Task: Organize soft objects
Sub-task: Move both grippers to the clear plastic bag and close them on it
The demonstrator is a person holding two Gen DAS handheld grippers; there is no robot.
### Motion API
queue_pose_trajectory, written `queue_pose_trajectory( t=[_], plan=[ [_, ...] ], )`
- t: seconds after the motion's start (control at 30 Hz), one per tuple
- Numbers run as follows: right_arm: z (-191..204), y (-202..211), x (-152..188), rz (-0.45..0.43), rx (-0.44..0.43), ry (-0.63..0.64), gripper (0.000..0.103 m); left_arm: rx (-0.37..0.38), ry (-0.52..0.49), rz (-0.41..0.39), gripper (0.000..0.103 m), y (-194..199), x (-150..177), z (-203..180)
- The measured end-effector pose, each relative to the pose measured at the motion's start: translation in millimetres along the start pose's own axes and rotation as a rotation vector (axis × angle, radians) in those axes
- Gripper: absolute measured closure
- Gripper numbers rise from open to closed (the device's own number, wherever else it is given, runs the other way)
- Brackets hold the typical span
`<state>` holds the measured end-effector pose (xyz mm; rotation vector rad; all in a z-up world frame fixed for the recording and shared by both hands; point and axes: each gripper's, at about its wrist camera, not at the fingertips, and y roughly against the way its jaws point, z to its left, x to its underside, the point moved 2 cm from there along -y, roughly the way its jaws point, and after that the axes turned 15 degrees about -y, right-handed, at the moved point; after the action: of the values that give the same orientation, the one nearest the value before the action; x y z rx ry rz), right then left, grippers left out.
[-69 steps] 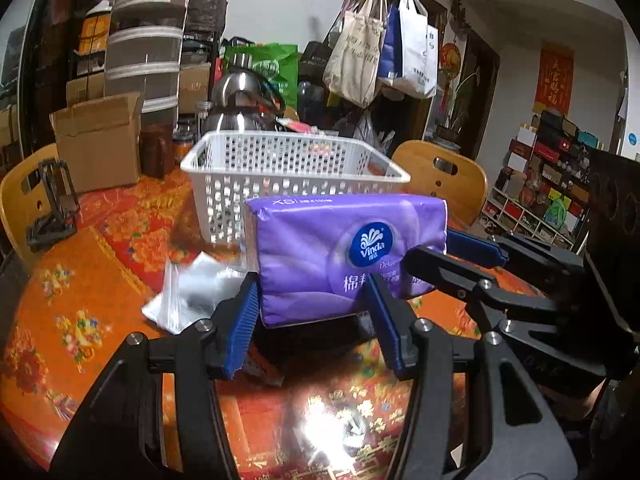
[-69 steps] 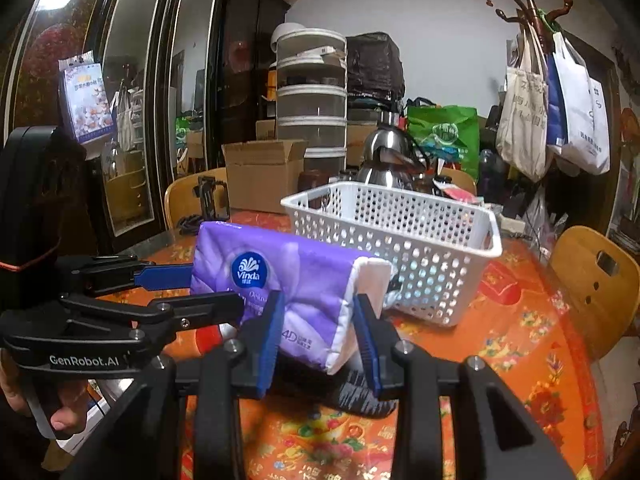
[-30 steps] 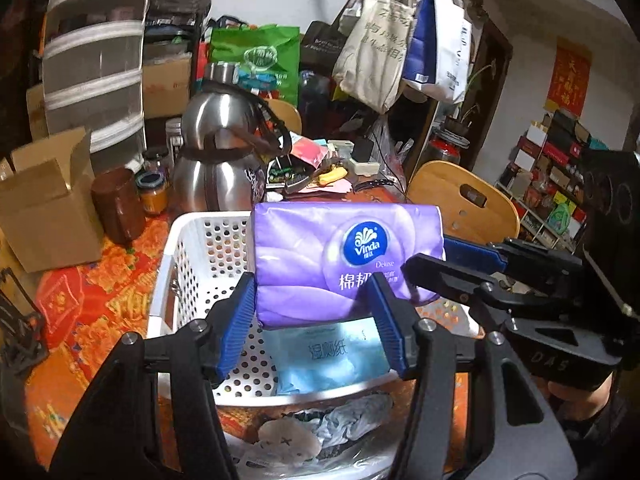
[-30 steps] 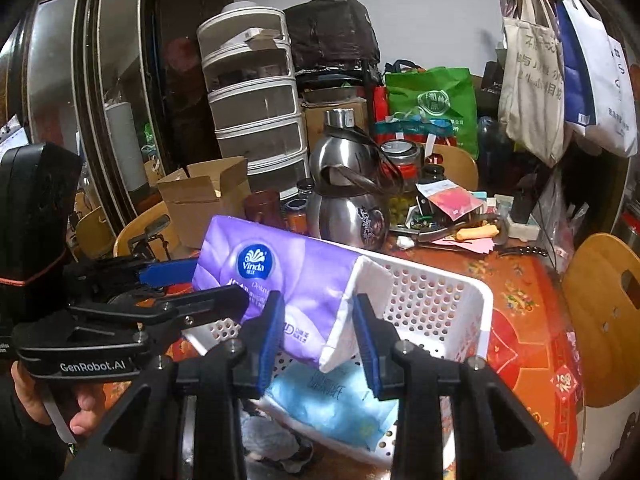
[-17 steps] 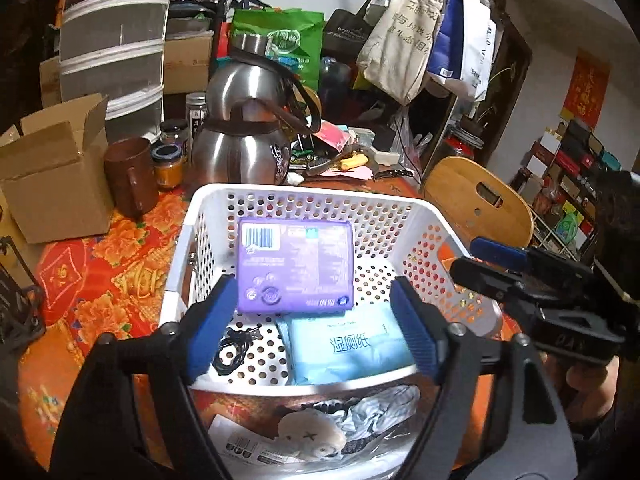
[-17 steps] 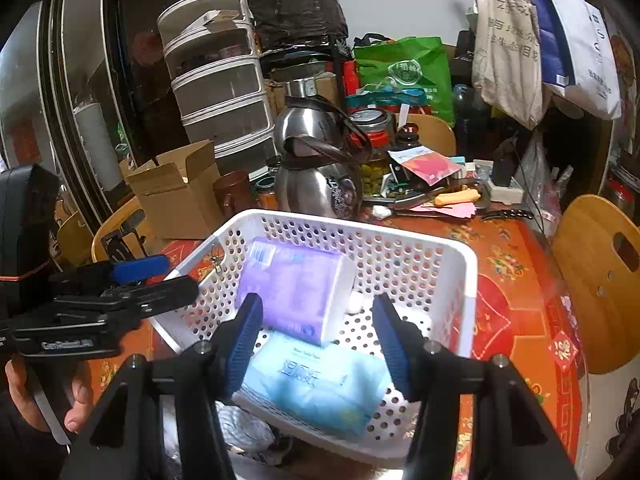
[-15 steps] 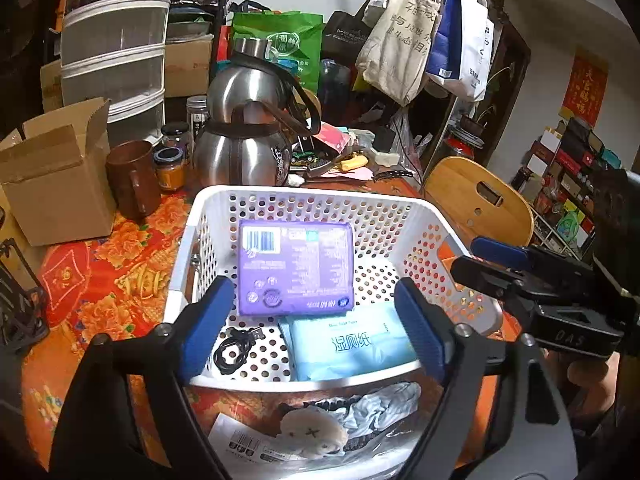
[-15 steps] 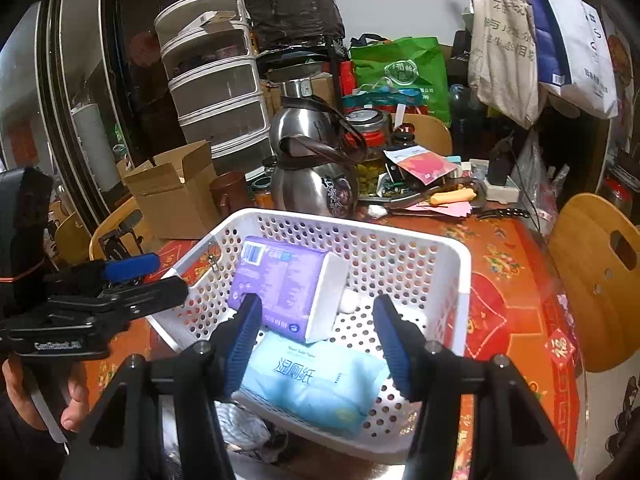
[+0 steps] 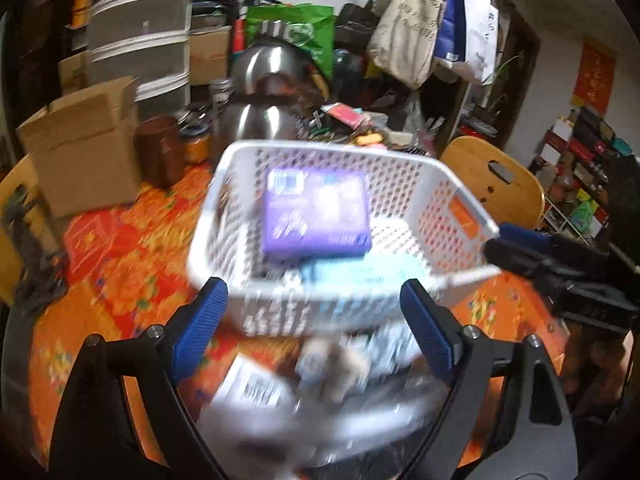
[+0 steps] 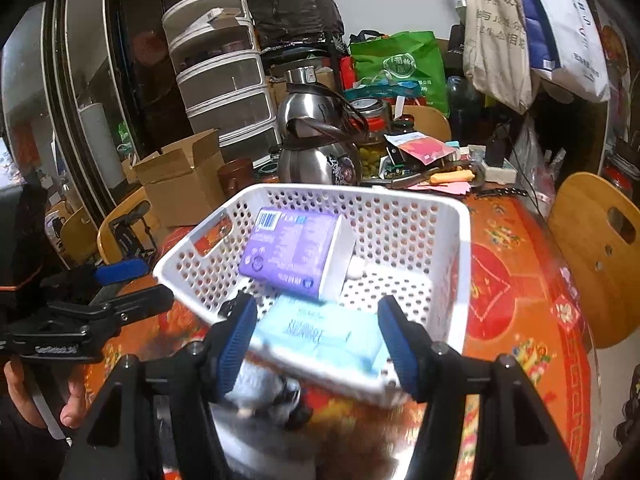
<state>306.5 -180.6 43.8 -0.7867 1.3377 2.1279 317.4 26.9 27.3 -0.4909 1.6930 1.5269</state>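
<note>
A purple tissue pack lies tilted inside the white perforated basket, resting on a light blue wipes pack. My left gripper is open and empty, in front of the basket's near wall; it also shows at the left of the right wrist view. My right gripper is open and empty at the basket's near rim; it shows at the right of the left wrist view. A clear bag with a small soft toy lies blurred on the table before the basket.
The table carries an orange floral cloth. Behind the basket stand a steel kettle, a brown jar and a cardboard box. Wooden chairs sit at the table's edge. Bags hang behind.
Both grippers held the purple pack over the basket, opened and let it drop in. Since then both have drawn back and lowered; the left view is now motion-blurred.
</note>
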Motion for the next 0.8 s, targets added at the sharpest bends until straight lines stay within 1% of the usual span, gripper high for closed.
queue_pose_trajectory(
  t=[0.03, 0.1, 0.13, 0.27, 0.3, 0.4, 0.43, 0.53, 0.6, 0.73, 0.8],
  plan=[
    [-1, 5, 7, -0.007, 0.0, -0.003, 0.033, -0.005, 0.008, 0.005, 0.016, 4, 9, 0],
    [-6, 17, 26, -0.013, -0.02, -0.014, 0.025, 0.007, 0.034, 0.013, 0.016, 16, 37, -2],
    [-9, 22, 39, -0.007, -0.026, -0.022, 0.024, 0.019, 0.045, 0.018, 0.016, 21, 51, -4],
    [-18, 31, 92, 0.041, -0.017, -0.05, 0.024, 0.022, 0.077, 0.068, 0.016, 34, 110, -14],
    [-20, 30, 108, 0.07, -0.013, -0.061, 0.024, 0.02, 0.087, 0.078, 0.016, 36, 122, -16],
    [-26, 26, 140, 0.15, -0.014, -0.102, 0.024, 0.04, 0.093, 0.093, 0.016, 43, 156, -25],
    [-29, 24, 147, 0.161, -0.011, -0.107, 0.024, 0.039, 0.09, 0.1, 0.016, 44, 165, -28],
    [-34, 16, 162, 0.182, 0.013, -0.105, 0.024, 0.014, 0.07, 0.107, 0.016, 44, 181, -29],
    [-38, 13, 164, 0.182, 0.007, -0.122, 0.024, 0.008, 0.071, 0.102, 0.016, 42, 183, -23],
    [-35, 11, 159, 0.152, 0.0, -0.115, 0.024, 0.017, 0.101, 0.094, 0.016, 35, 178, 0],
    [-28, 6, 151, 0.146, 0.01, -0.094, 0.024, -0.004, 0.11, 0.109, 0.016, 24, 167, 11]
  ],
)
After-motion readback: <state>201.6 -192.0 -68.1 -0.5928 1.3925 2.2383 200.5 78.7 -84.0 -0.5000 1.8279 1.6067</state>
